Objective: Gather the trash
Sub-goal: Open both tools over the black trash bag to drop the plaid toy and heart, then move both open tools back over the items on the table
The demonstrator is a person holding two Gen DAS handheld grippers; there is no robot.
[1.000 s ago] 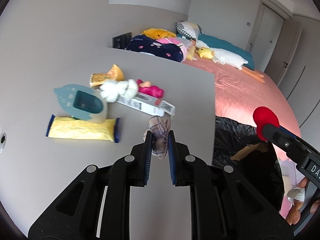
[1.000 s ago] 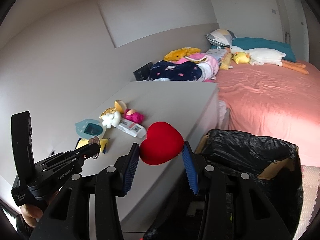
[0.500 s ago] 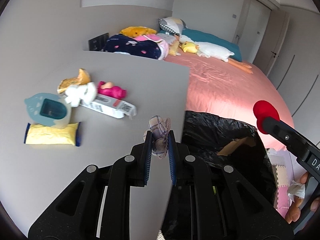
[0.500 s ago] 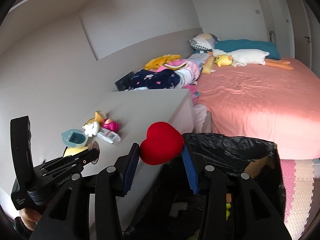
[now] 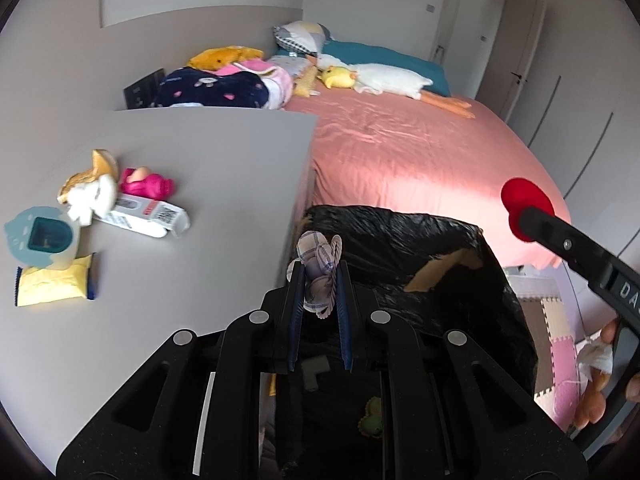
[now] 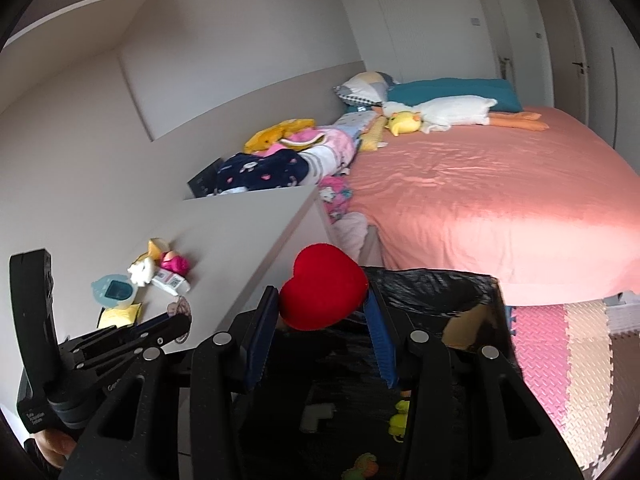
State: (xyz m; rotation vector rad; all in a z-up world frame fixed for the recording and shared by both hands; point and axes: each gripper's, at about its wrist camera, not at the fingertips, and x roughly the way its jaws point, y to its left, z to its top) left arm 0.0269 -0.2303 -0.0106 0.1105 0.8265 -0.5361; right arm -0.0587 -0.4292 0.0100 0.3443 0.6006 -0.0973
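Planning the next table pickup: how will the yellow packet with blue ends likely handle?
The yellow packet lies flat and rumpled on the table, so it is probably light and floppy. Its film looks smooth, so possibly slippery. The blue toy seems to overlap it and might shift.

A home bedroom — pink-sheeted bed (image 6: 500, 200) with pillows (image 6: 452, 90); a plush goose (image 6: 448, 114) lying on it.

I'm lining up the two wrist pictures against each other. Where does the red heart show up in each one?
Left wrist view: the red heart sits at the right edge, at the tip of the right claw, in front of the pink bed.
Right wrist view: the heart is at centre, clamped in the right claw.
Shared landmark: the black trash bag, below the heart in both.
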